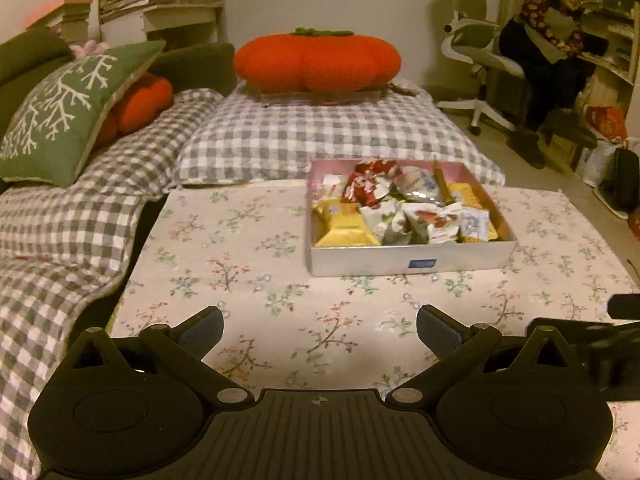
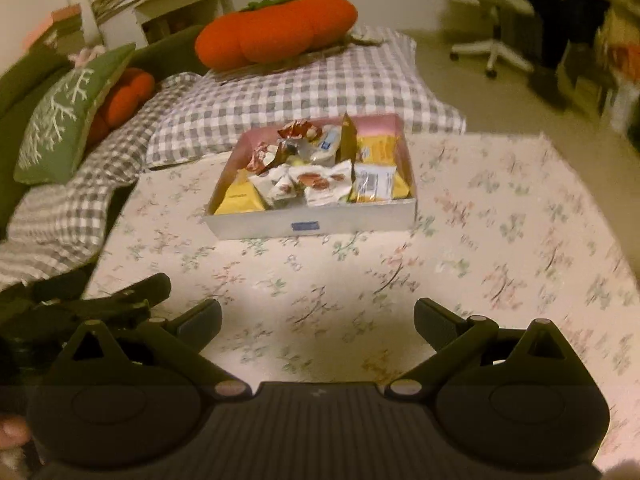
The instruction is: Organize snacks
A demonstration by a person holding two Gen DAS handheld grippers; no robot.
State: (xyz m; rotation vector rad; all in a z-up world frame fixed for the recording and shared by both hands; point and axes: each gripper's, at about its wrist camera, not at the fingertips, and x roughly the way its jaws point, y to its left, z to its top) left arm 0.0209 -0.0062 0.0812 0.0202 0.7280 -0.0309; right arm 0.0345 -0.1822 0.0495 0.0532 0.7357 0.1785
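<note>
So, quick status: the box (image 1: 410, 258) sits on the floral cloth (image 1: 240, 248), well ahead of both my tongs, w/ its back edge near the checked bedding (image 1: 320, 136). Left gripper (image 1: 320, 330) is spread wide w/ nothing between the pads, right gripper (image 2: 318, 326) same, spread and empty, both hanging low over the cloth on the near side of the box. Snacks (image 1: 400, 212) are all inside the box afaict, none lying on the cloth around it, so it already looks tidied, or it could be a pile still waiting to be sorted out, can't call it from this. What could go wrong imo: the packets are heaped loose and overlapping, a couple poking up above the box rim (the red crinkly one (image 1: 370, 186) toward the back and a brown stick-shaped thing (image 1: 444, 184) beside it), so grabbing one prob drags its neighbor out too. Foil wrappers are slippery and puffy, pads could slide off or crush what's inside if I squeeze hard. Box looks like light card, so nudging its wall would prob shove it across the cloth toward the bedding. Right view is blurry too, so judging depth to the box is iffy. Looks-wise: yellow packs at the front-left and right of the box, white ones w/ reddish print in the middle, shiny red and silvery stuff at the back, pinkish inner walls, small blue label on the front wall.
</note>
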